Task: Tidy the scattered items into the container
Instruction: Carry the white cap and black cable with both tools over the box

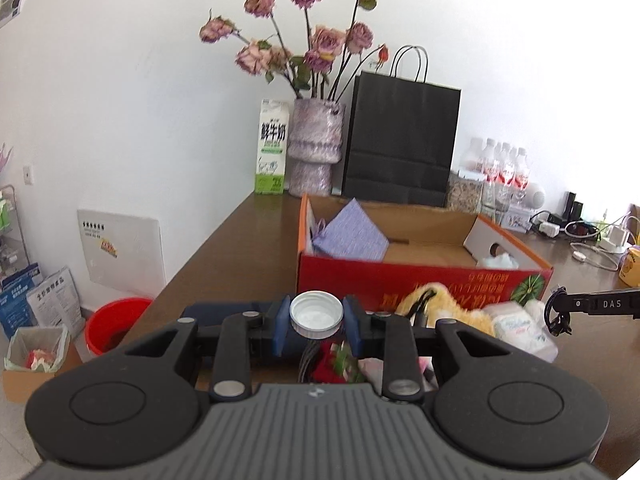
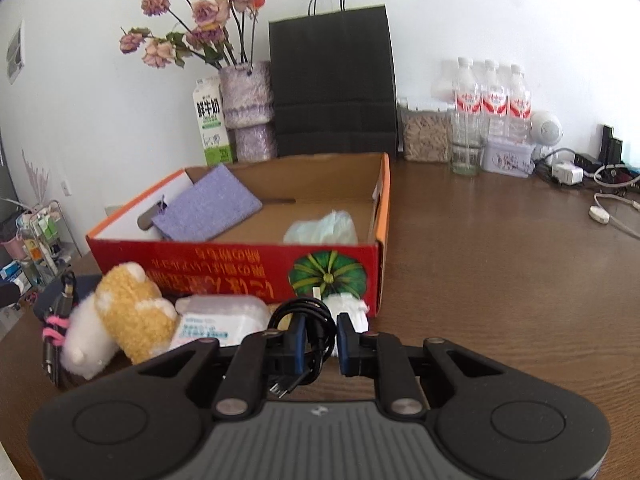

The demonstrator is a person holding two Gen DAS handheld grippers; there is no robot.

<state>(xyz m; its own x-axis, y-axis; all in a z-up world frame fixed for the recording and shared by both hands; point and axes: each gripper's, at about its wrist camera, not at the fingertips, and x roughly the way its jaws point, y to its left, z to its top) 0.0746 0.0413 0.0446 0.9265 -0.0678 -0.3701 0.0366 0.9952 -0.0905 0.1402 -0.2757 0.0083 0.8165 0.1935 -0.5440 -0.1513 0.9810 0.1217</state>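
My left gripper [image 1: 317,325] is shut on a white-lidded jar [image 1: 317,314] and holds it in front of the red cardboard box [image 1: 420,284]. My right gripper [image 2: 319,338] is shut on a coiled black cable [image 2: 310,326] just before the box's front wall [image 2: 240,268]. The box holds a purple notebook [image 2: 206,210] and a pale crumpled bag [image 2: 322,229]. On the table before the box lie a yellow-white plush toy [image 2: 120,316], a wet-wipes pack [image 2: 218,322] and a white item [image 2: 350,308]. The plush [image 1: 440,304] and wipes [image 1: 516,326] also show in the left wrist view.
A black paper bag [image 2: 332,80], a vase of dried roses [image 2: 248,108] and a milk carton [image 2: 212,120] stand behind the box. Water bottles [image 2: 492,96], a jar and chargers sit at the back right. A red bucket [image 1: 114,322] stands on the floor left of the table.
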